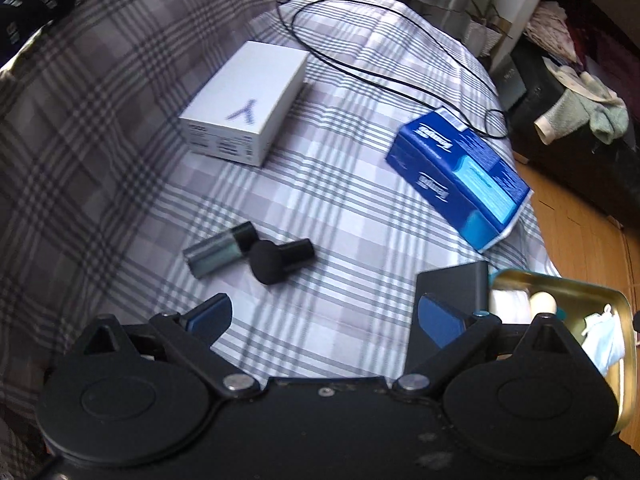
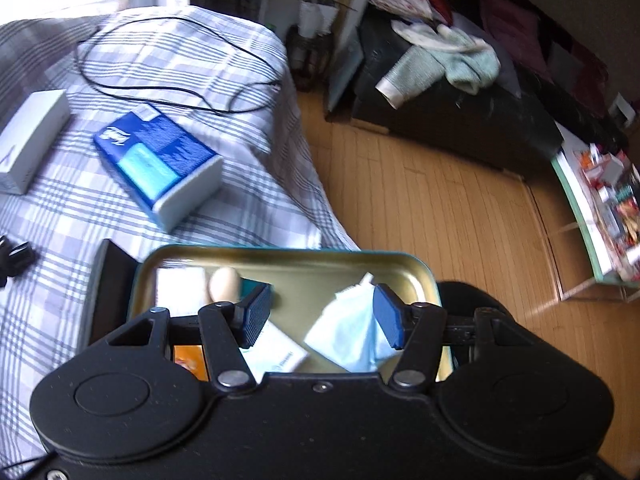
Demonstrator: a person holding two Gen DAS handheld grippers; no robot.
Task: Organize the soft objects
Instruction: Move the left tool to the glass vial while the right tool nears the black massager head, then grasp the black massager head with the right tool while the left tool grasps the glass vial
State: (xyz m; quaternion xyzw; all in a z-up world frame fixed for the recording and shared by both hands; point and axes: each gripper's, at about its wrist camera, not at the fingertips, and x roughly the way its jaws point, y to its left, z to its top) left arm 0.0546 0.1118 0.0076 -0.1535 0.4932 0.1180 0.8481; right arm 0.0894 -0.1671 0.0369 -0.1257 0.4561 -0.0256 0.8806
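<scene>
Grey-and-white plaid bedding (image 1: pixel 320 208) fills the scene, wooden floor (image 2: pixel 440 208) off to the side. On the bed: a white rectangular carton (image 1: pixel 244 104), a blue tissue pack (image 1: pixel 460 168), a looping black cable (image 1: pixel 360 64) and a small black-and-grey gadget (image 1: pixel 248 252). Left gripper (image 1: pixel 324 316) hangs above bare fabric, fingers spread wide, holding nothing. Right gripper (image 2: pixel 322 316) hovers over the gold metal tin (image 2: pixel 288 268) at the bed's edge, jaws apart and empty. Inside that tin lies a crumpled light-blue cloth (image 2: pixel 344 336), right below the blue pads (image 2: pixel 386 316), next to a white packet (image 2: pixel 280 350) and a pale egg-shaped piece (image 2: pixel 224 284). A dark flat slab (image 2: pixel 110 272) sits touching the tin's left side.
</scene>
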